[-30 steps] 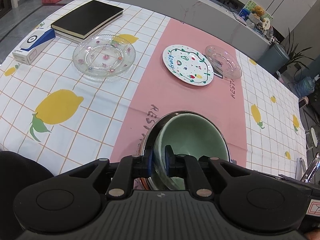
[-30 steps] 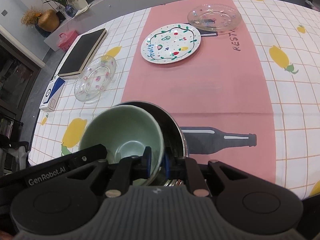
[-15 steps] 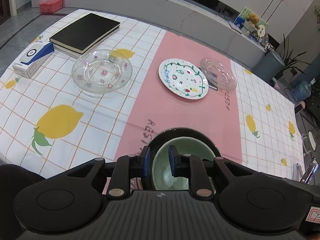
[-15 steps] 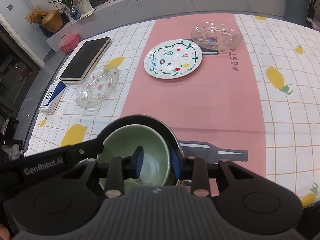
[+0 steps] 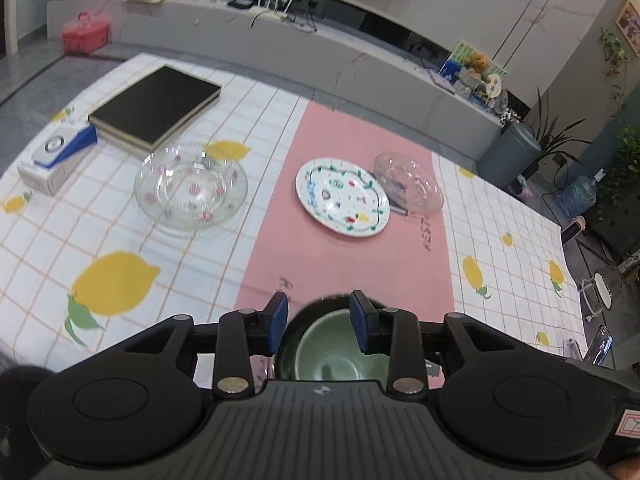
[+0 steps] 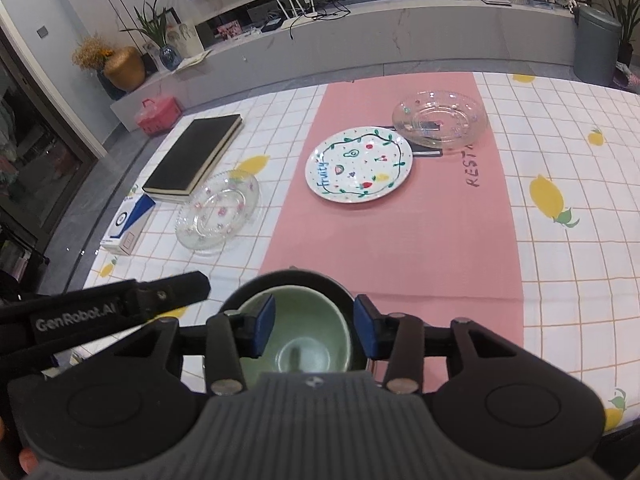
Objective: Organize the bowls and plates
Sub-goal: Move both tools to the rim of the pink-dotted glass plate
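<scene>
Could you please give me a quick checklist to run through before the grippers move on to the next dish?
1. Green bowl nested in the metal bowl: ok.
2. Left gripper clear of the bowls: ok; its jaws have just been opening and nothing is gripped.
3. Right gripper clear: ok; its jaws have just been opening and the pads press on nothing.
4. Painted plate free to pick up: ok, nothing on it.
5. Small glass plate free: ok; it lies apart from the painted plate.
6. Large glass plate clear of the book: cannot tell.
</scene>
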`<control>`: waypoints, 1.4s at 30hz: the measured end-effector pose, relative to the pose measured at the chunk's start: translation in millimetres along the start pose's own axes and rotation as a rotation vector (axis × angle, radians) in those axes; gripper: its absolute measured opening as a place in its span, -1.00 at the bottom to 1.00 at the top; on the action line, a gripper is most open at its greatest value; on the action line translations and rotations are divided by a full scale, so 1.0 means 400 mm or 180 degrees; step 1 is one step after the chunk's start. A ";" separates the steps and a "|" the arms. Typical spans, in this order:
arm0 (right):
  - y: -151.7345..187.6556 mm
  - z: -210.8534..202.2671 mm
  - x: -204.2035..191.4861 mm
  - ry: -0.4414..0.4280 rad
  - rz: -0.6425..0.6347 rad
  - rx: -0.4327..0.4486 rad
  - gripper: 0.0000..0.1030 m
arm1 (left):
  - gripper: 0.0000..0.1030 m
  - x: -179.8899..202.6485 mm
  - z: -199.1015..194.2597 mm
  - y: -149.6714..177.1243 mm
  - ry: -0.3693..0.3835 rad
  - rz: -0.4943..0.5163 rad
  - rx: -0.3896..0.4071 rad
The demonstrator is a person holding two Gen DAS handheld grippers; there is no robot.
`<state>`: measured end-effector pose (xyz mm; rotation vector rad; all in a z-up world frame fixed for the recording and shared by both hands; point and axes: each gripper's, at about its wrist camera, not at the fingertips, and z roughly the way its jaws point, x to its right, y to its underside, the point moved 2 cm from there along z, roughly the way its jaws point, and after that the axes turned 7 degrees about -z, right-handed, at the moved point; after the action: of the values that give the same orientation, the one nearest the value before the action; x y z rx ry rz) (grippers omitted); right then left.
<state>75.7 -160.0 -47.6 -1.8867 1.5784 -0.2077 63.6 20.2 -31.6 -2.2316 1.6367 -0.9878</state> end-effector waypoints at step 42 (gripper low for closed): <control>-0.219 0.376 -0.105 -0.0198 0.0086 -0.0477 0.08 | 0.08 -0.389 0.153 -0.271 -0.0261 -0.0848 0.0296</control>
<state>213.9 -59.4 -101.4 -1.9641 1.6151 -0.0191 159.7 187.1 -82.2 -2.4340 1.2558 -0.9948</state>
